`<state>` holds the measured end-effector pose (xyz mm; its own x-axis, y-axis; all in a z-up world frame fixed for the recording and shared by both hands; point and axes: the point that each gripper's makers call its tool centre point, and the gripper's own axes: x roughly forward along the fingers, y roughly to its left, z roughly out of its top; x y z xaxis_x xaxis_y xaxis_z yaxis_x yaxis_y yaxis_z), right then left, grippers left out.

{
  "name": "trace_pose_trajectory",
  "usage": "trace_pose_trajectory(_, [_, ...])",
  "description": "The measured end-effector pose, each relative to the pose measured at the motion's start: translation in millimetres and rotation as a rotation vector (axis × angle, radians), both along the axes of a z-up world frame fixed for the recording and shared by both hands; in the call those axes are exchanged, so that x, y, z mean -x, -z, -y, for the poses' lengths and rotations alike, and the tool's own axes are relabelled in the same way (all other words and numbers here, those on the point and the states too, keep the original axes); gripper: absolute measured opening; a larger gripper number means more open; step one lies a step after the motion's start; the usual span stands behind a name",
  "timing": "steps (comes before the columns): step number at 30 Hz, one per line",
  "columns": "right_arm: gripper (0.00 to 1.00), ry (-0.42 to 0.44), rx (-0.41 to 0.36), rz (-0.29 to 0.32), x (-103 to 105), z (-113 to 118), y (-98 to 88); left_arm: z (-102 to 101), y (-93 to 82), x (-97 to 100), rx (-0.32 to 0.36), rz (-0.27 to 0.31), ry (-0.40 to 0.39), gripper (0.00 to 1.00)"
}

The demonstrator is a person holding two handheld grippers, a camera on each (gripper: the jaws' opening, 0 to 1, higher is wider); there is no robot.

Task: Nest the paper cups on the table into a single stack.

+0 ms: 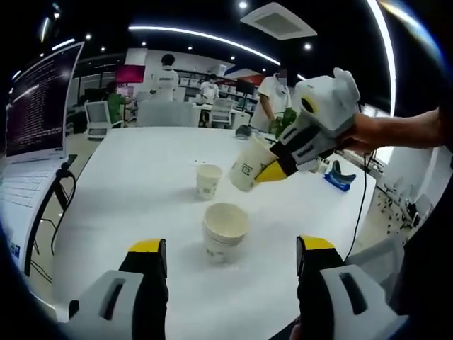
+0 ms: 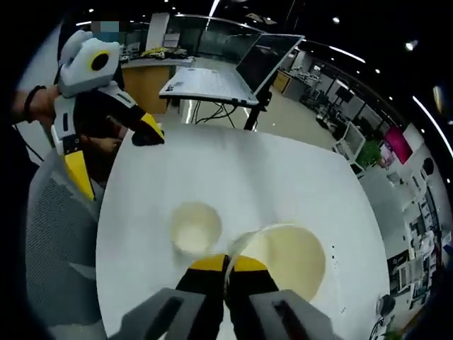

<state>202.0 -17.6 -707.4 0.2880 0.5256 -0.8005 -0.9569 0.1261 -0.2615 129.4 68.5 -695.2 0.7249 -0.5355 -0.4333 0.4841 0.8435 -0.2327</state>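
Views face across shared table [image 1: 141, 184].

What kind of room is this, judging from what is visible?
Probably an open-plan office or lab: a large white table, an open laptop on a stand, desks and white chairs behind, and ceiling strip lights.

Open-plan office: ceiling strip lights [image 1: 205, 35], an open laptop [image 2: 233, 71], desks with chairs [image 1: 95, 117], and people [image 1: 166, 74] beyond the white counter [image 1: 134, 177].
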Motion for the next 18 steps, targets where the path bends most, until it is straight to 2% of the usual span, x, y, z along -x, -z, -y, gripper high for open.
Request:
trace_pose_trajectory(9, [0.0,-0.094,0.014,-0.022,30,-25,3.7,-1,3.8,1.3,0.002,-0.007,-0.002,0.72])
trace_pose_trajectory(18, [0.0,-0.139,0.041,-0.036,39,-36,14.7,-4,3.9,1.2,0.005,-0.008,-0.009,0.72])
